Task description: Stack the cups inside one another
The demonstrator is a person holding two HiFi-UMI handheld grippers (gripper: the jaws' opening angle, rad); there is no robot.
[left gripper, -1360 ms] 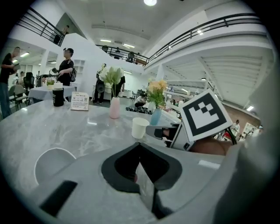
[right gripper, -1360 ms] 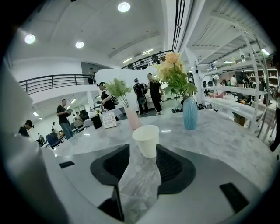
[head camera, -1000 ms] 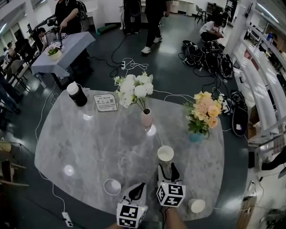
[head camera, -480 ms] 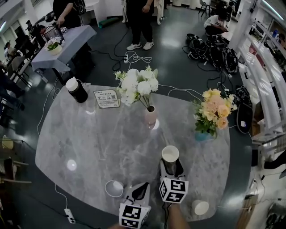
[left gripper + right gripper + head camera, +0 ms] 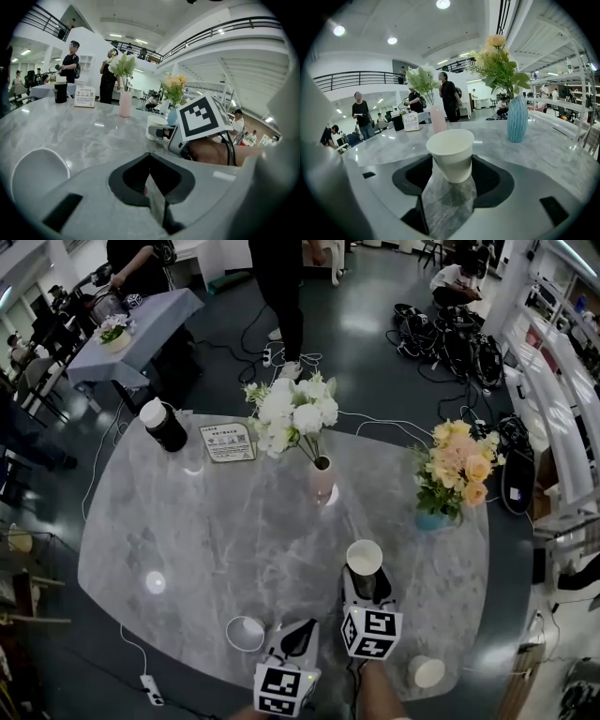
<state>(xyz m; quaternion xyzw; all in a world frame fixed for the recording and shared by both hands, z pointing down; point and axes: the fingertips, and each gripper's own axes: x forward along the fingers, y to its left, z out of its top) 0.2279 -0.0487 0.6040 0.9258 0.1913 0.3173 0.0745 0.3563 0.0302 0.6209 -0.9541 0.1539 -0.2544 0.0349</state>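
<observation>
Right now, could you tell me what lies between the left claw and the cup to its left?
Only bare table separates left claw and cup, in the head view.

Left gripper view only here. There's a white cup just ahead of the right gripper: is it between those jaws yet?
Observer: Yes. The right gripper view shows that cup upright on the table between the jaws of the right gripper, which have just been opening and don't press it.
Operator: Any cup I'm missing?
Observer: One. The head view shows a third cup near the table edge, right of the right gripper.
</observation>
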